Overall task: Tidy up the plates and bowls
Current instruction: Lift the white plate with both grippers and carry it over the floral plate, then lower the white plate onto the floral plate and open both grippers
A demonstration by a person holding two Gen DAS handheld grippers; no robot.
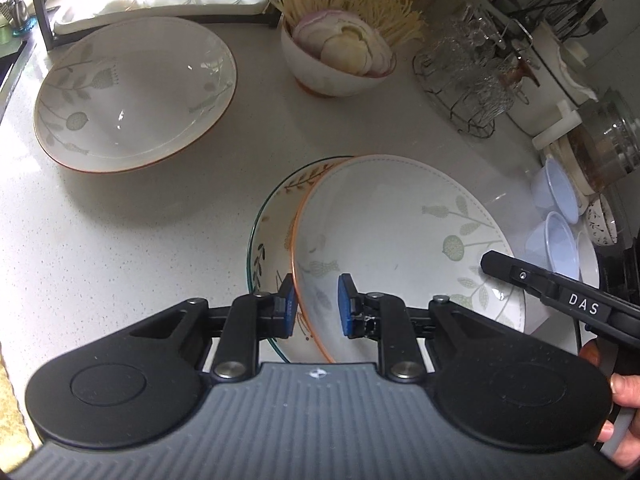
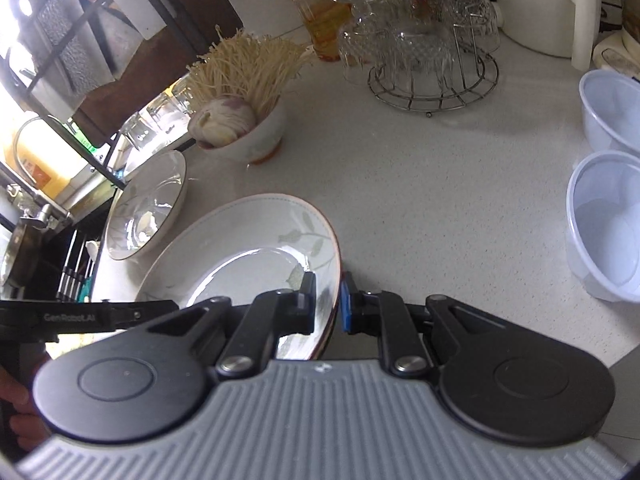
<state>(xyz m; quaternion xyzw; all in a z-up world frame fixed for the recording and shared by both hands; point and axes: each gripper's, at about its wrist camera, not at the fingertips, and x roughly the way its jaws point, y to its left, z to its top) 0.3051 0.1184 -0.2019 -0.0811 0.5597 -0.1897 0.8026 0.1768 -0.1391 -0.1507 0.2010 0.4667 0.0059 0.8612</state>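
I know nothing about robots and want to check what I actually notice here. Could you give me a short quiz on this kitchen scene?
1. True or false: the left hand-held gripper and the right hand-held gripper both clamp the rim of the same orange-rimmed plate.
2. In the left wrist view, what peeks out from just beneath that plate?
A) a green-rimmed bowl
B) a cutting board
C) a frying pan
3. How many translucent plastic tubs stand at the right edge of the right wrist view?

Key: 1 true; 2 A; 3 two.
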